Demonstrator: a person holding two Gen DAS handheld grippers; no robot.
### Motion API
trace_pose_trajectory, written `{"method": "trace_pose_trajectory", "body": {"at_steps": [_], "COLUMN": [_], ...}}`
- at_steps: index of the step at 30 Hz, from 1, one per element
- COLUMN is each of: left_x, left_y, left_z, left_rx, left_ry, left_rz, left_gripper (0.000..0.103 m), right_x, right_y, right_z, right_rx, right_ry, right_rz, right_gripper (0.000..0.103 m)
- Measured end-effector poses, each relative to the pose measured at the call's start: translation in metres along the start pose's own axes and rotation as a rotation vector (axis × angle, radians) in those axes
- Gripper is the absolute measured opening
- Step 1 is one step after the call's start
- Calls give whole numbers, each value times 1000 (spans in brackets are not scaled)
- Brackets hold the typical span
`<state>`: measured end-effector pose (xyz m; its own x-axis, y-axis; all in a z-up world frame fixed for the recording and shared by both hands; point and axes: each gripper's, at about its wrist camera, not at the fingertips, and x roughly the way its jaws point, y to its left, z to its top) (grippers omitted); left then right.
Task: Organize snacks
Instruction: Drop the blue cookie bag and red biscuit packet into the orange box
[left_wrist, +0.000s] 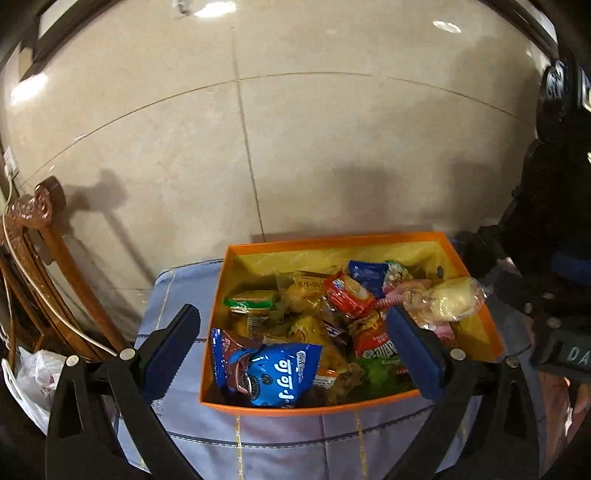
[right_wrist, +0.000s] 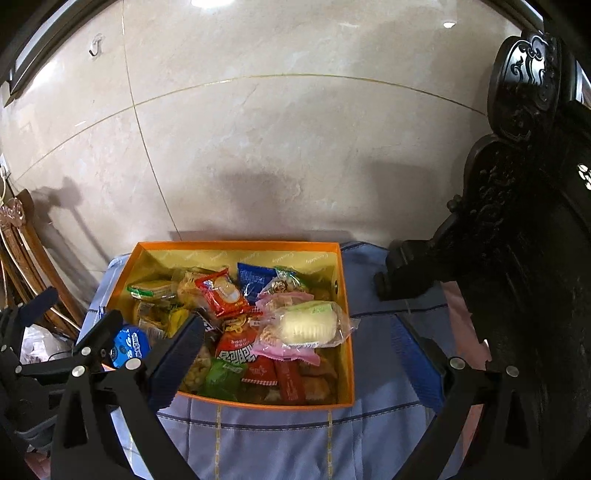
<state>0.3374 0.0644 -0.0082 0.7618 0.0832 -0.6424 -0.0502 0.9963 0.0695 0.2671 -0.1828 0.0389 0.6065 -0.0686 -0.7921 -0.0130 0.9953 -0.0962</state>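
Note:
An orange box (left_wrist: 476, 291) with a yellow inside stands on a blue-grey cloth and holds several snack packets. A blue cookie packet (left_wrist: 280, 373) lies at its near left. A clear-wrapped pale cake (left_wrist: 452, 299) lies at its right, and shows in the right wrist view (right_wrist: 310, 325) near the box's (right_wrist: 345, 295) right wall. A red packet (right_wrist: 225, 295) lies near the middle. My left gripper (left_wrist: 295, 350) is open and empty above the box's near part. My right gripper (right_wrist: 303, 354) is open and empty above the box's near right part.
The cloth (right_wrist: 295, 435) covers a small table against a beige tiled wall (left_wrist: 295, 147). A carved brown wooden chair (left_wrist: 33, 236) and a white plastic bag (left_wrist: 33, 376) are at the left. A dark carved chair (right_wrist: 517, 221) stands close at the right.

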Motion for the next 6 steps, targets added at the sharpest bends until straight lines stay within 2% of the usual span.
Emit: {"method": "trace_pose_trajectory", "body": {"at_steps": [3,6], "left_x": [-5,-5], "left_y": [-3,-1], "left_z": [1,3], "left_rx": [18,-6], "left_ry": [-22,-2], "left_rz": [-15,-45], "left_gripper": [99,99], "right_x": [-2,-1], "right_y": [0,-4], "right_z": [-1,0], "right_rx": [4,32], "right_ry": [-3,13], "right_rz": [12,26], "right_gripper": [99,99]}}
